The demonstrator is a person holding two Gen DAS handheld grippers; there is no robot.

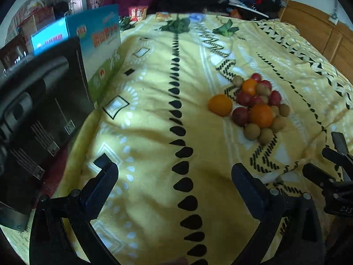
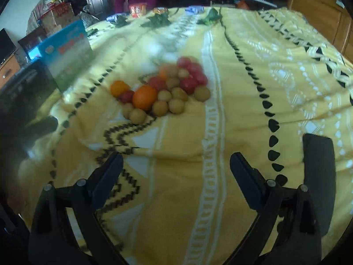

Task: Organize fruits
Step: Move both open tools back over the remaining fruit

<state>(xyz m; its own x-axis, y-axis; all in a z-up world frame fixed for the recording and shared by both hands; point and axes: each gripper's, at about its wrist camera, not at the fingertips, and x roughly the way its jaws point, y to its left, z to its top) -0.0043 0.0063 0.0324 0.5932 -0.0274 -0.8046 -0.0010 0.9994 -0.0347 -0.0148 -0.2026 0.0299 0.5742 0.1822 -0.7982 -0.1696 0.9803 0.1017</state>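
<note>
Fruits (image 1: 253, 106) lie heaped mid-blanket, beyond both sets of jaws, which stand wide with nothing between them. Left gripper (image 1: 174, 176) and right gripper (image 2: 176, 167) hover over bare yellow blanket (image 1: 143, 132), with open cloth between them and the pile. Oranges (image 2: 144, 97), red fruits (image 2: 190, 75) and small brown ones (image 2: 176, 105) touch. A blue box (image 1: 99, 44) stands at the blanket's left edge; leafy greens (image 1: 175, 25) and a red cup (image 1: 138, 13) sit along the far edge.

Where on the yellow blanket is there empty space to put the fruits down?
The blanket is bare between the fruit pile and the blue box, and in front of the pile. It is also bare right of the pile, toward the wooden furniture. The far edge is crowded with leafy greens and snack packets.
</note>
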